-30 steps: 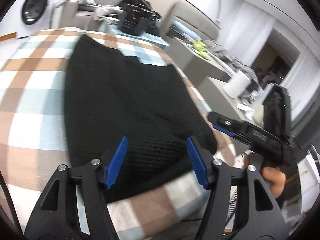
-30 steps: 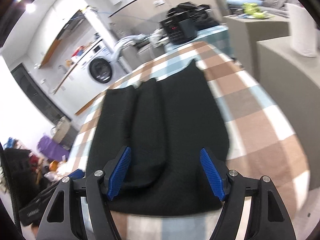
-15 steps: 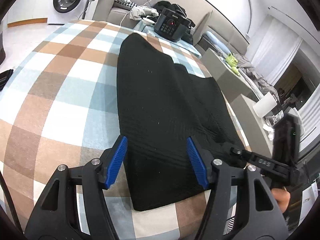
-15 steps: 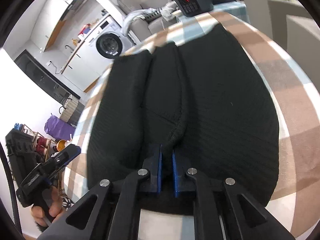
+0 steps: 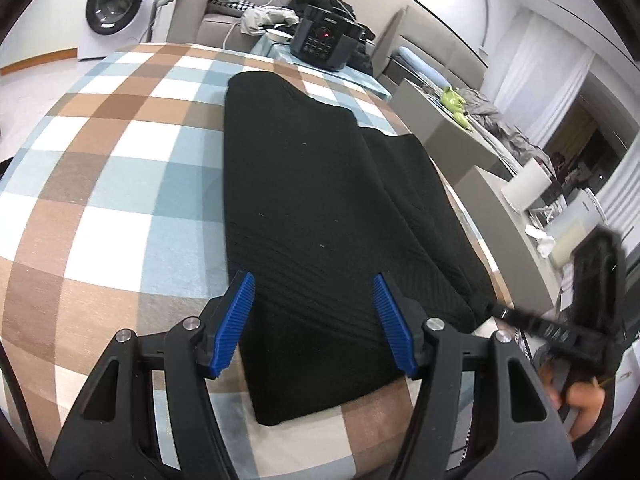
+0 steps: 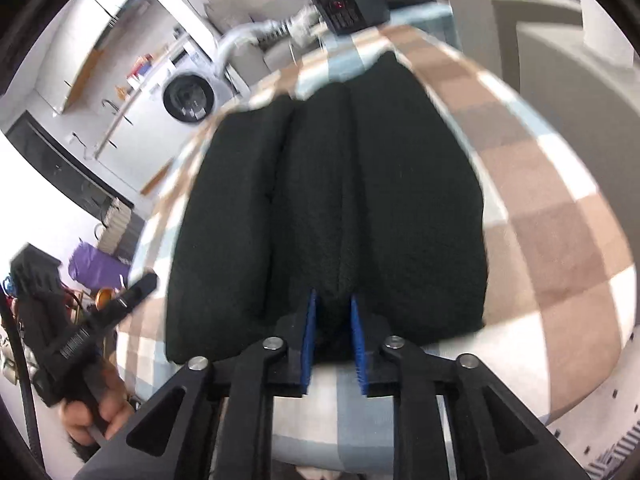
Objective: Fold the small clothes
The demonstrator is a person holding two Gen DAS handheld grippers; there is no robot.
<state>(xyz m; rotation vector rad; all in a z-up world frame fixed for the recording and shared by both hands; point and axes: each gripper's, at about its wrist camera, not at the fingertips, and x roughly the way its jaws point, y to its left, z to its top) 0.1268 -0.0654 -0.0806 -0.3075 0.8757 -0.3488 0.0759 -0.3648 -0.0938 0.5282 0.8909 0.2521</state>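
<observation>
Seen from the left wrist, the left gripper (image 5: 314,322) hangs wide apart, its ribbed blue pads (image 5: 236,322) flanking the near hem of a black ribbed knit garment (image 5: 320,216) lying long and flat on the brown, blue and white checked cloth (image 5: 100,184). Over at the right wrist, the right gripper (image 6: 334,344) is pinched narrow on a raised fold of the same garment (image 6: 328,208), near its front edge; the fabric is blurred.

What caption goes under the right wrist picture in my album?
Right tool pinching the near hem of the black knitted garment on the checked brown, blue and white tablecloth.
</observation>
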